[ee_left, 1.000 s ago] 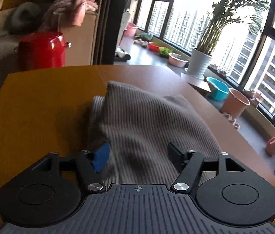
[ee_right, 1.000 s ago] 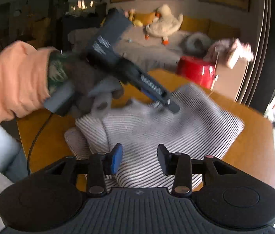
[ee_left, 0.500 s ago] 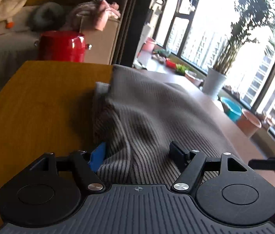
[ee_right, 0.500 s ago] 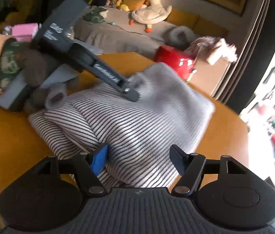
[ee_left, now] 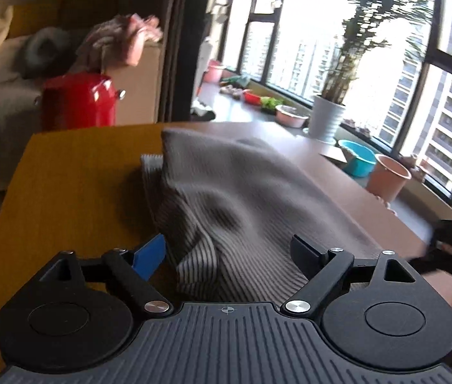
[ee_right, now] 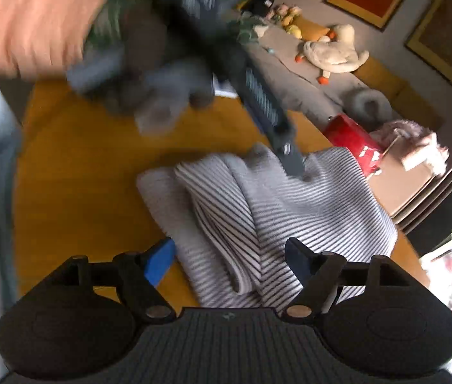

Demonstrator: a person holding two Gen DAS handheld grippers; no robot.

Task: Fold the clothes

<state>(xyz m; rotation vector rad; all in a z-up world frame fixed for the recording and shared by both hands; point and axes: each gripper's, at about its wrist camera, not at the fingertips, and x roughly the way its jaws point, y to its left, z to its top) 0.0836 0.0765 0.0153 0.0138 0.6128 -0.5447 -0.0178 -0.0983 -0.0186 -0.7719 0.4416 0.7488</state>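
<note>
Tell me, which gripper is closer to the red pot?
Left. The left gripper reaches over the sweater's far side near the red pot; the right gripper sits at the near edge.

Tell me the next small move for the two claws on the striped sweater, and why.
Probably draw both claws back clear of the cloth. The striped sweater already lies in a folded bundle on the wooden table. The left claw and right claw are both opening, with folds between their fingers but not visibly pinched, so pulling away gently should leave the fold undisturbed.
</note>
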